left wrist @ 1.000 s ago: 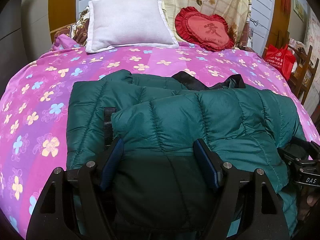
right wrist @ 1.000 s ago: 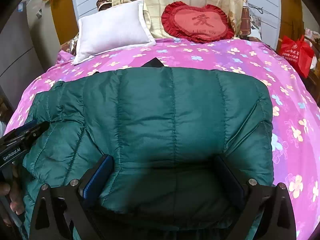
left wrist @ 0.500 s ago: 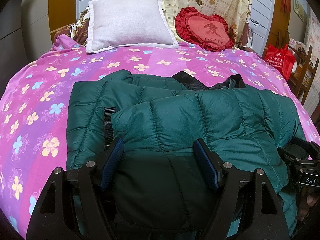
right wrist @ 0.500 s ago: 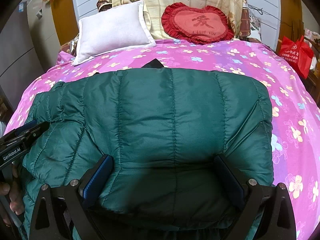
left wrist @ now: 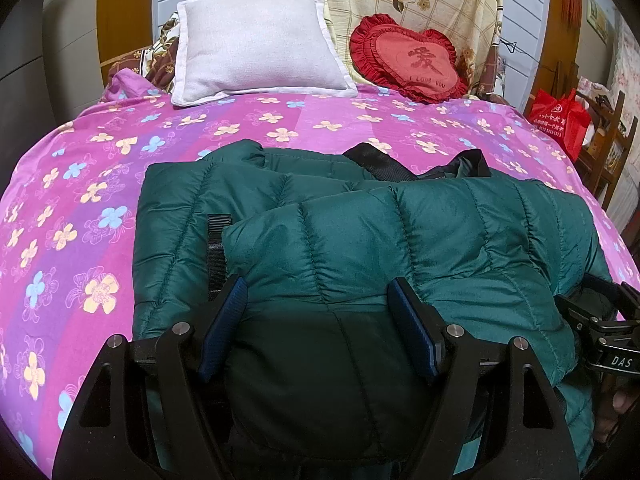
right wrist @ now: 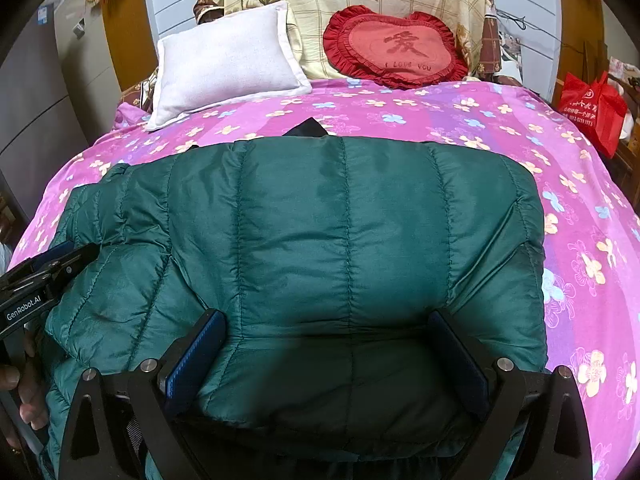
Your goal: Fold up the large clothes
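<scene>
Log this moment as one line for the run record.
stage: folding | item: green puffer jacket bunched on the pink floral bedspread | left gripper: jaws apart, astride jacket | right gripper: same

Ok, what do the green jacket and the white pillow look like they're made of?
Green jacket: probably a thin synthetic shell such as nylon, padded; it has a slight sheen and stitched puffy channels. White pillow: seemingly a matte woven fabric, perhaps cotton; fine grainy texture, flat flanged edge.
</scene>
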The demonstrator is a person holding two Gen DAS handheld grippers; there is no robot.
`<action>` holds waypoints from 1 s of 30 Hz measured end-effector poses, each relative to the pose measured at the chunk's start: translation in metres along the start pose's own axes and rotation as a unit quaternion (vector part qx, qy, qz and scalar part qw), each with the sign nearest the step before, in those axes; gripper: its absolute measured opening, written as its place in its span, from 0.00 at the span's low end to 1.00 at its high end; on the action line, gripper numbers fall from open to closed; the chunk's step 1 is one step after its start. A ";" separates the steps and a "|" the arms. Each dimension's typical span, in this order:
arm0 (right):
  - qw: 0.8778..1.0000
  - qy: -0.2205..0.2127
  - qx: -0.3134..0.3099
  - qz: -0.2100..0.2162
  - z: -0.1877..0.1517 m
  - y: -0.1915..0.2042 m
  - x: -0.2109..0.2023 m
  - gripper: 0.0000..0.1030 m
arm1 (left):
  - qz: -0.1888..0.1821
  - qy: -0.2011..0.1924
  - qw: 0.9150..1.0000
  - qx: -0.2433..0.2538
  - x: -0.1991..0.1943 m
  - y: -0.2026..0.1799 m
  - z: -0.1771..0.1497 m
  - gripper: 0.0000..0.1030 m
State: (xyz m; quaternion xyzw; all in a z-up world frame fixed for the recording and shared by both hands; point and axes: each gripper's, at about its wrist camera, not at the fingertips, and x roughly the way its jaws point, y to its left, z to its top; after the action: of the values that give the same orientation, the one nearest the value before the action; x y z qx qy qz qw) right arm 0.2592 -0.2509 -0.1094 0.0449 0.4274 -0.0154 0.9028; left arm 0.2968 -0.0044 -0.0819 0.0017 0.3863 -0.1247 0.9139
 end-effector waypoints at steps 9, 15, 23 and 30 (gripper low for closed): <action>0.997 -0.076 0.002 0.003 0.036 -0.010 -0.042 0.95 | 0.019 -0.016 1.000 -0.014 -0.017 -0.001 0.020 0.71; 0.999 -0.016 0.049 0.002 0.085 -0.044 -0.008 0.95 | 0.039 0.007 0.999 -0.014 0.001 0.002 0.039 0.72; 0.996 0.051 0.071 -0.009 0.075 -0.059 0.013 0.95 | 0.023 0.024 0.998 -0.046 -0.007 0.021 0.032 0.75; 0.997 -0.032 0.063 0.023 0.053 -0.045 -0.102 0.95 | 0.030 -0.018 0.999 -0.018 -0.090 0.031 0.003 0.76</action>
State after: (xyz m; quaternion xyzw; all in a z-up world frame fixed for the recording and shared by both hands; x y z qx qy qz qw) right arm 0.2329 -0.3019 -0.0002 0.1109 0.3951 -0.0228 0.9116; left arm 0.2455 0.0458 -0.0187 -0.0054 0.3718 -0.0899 0.9239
